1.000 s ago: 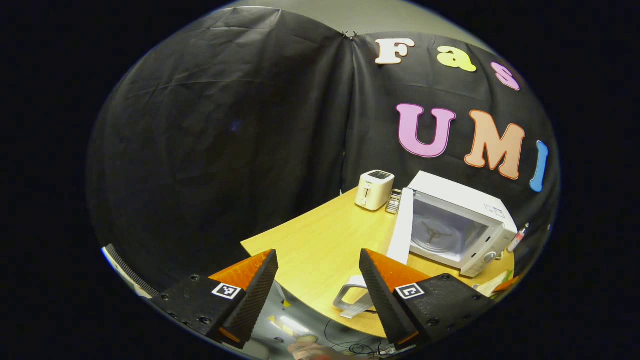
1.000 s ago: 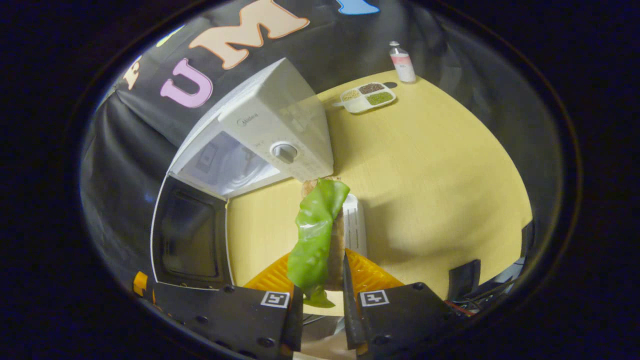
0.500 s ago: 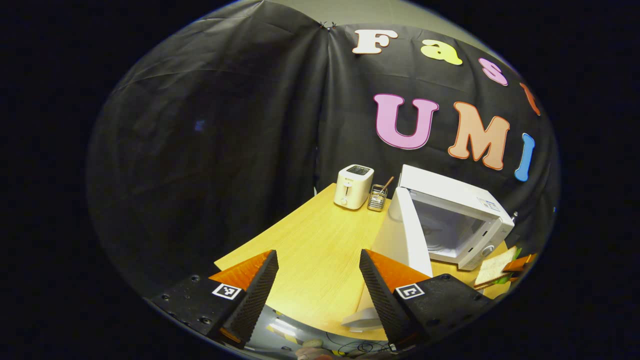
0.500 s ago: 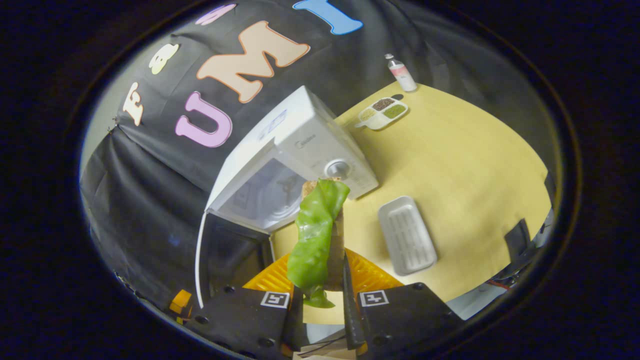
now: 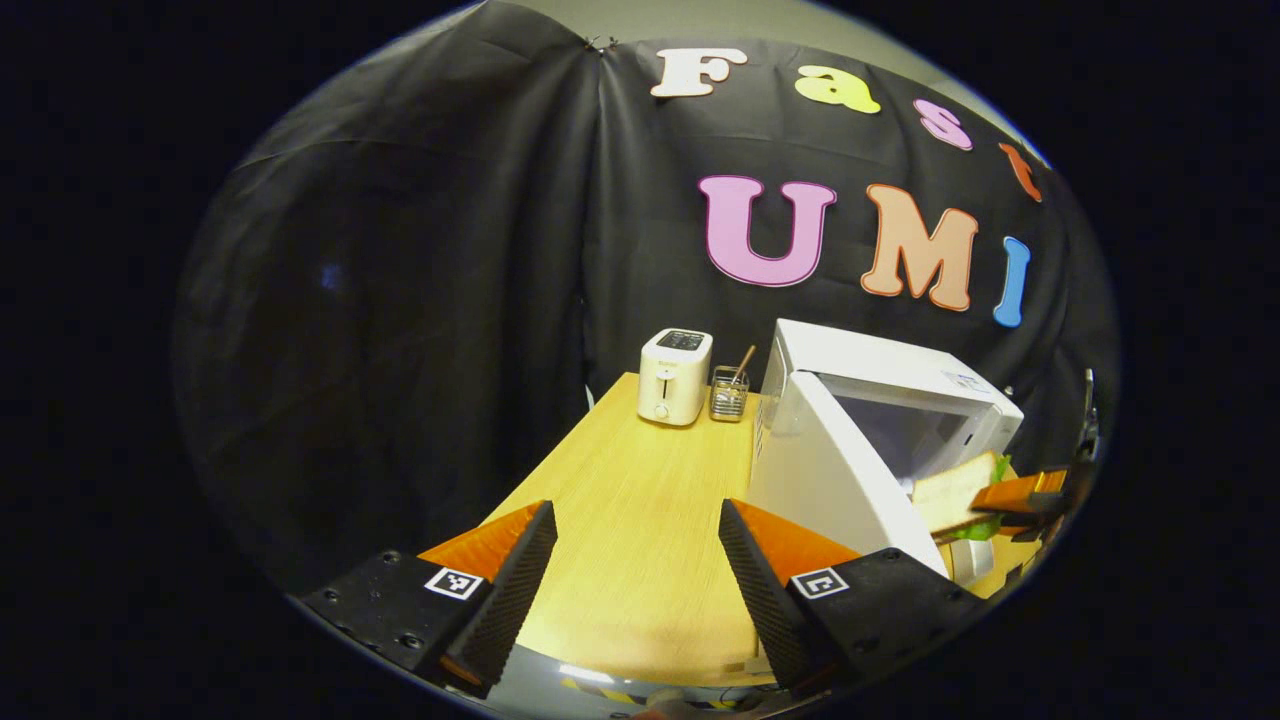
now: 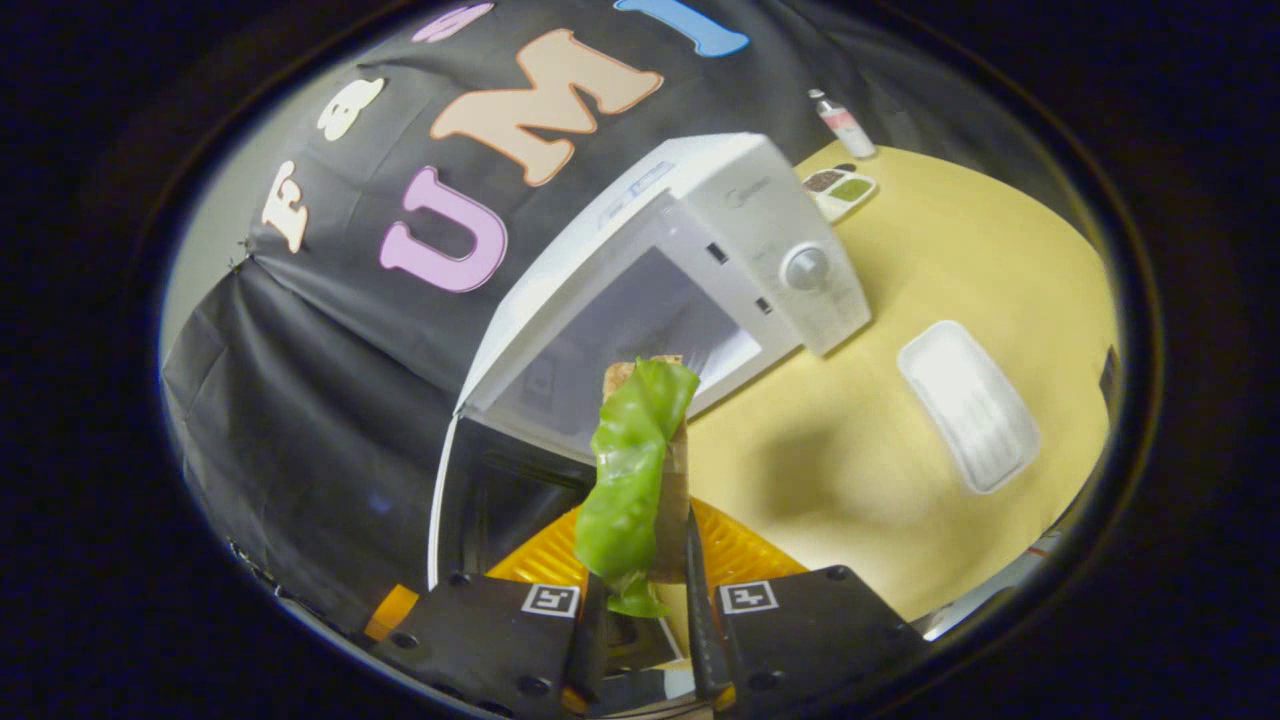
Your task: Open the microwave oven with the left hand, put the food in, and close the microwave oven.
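The white microwave (image 5: pixel 890 375) (image 6: pixel 690 210) stands on the yellow table with its door (image 5: pixel 830 480) (image 6: pixel 480 500) swung wide open. My right gripper (image 6: pixel 640 580) is shut on a sandwich (image 6: pixel 635 470) of bread and green lettuce, held just in front of the open cavity (image 6: pixel 630 340). In the left gripper view the sandwich (image 5: pixel 955 490) shows at the right edge, clamped in the right gripper's orange fingers (image 5: pixel 1020 492). My left gripper (image 5: pixel 635 560) stands open and empty over the table's near edge, left of the door.
A white toaster (image 5: pixel 675 375) and a small holder with sticks (image 5: pixel 730 392) stand at the back of the table (image 5: pixel 640 520). A white empty tray (image 6: pixel 968 405), a divided dish of seasonings (image 6: pixel 840 187) and a bottle (image 6: pixel 842 122) lie right of the microwave.
The right gripper has carried the sandwich up off the tray and left to the microwave's open cavity. The left gripper has drawn back from the door, staying open.
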A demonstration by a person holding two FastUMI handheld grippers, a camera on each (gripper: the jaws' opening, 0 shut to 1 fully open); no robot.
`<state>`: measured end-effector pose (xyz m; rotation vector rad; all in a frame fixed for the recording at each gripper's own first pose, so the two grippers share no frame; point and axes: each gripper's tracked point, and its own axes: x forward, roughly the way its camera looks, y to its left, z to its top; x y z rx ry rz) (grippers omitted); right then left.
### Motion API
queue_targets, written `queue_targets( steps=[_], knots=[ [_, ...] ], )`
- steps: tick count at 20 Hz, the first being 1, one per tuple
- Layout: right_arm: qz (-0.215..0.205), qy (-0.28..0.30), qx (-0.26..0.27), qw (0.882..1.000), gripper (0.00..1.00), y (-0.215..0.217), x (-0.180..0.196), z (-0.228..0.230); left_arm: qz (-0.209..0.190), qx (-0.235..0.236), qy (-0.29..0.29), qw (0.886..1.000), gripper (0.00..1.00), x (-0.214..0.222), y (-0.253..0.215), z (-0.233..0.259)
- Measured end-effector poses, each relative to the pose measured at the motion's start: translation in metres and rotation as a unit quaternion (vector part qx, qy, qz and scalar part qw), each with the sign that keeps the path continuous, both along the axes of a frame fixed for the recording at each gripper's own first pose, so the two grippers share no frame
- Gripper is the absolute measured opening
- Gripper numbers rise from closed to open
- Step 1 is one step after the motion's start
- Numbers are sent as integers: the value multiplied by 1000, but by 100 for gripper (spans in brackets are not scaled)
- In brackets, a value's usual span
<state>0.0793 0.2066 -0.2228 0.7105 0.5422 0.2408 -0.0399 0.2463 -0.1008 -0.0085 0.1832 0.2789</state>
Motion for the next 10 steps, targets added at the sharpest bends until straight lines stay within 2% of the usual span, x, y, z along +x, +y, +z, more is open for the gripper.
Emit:
queue_targets(
  steps=[5, 6, 7, 8, 9, 10],
  knots=[
    [2, 11, 28, 1000, 35, 41, 34, -6, -33, 12, 17, 999, 96, 10, 8, -9],
    [-2, 8, 29, 1000, 42, 47, 42, -7, -36, 15, 18, 999, 96, 12, 10, -10],
    [-7, 0, 32, 999, 34, 51, 52, -8, -37, 20, 21, 999, 96, 12, 13, -12],
    [-13, -6, 37, 999, 35, 56, 61, -8, -37, 24, 23, 999, 96, 12, 16, -12],
    [-20, -14, 42, 999, 42, 61, 71, -7, -38, 24, 27, 999, 96, 12, 18, -15],
    [-28, -26, 46, 998, 42, 63, 84, -6, -42, 21, 29, 998, 96, 14, 19, -17]
  ],
)
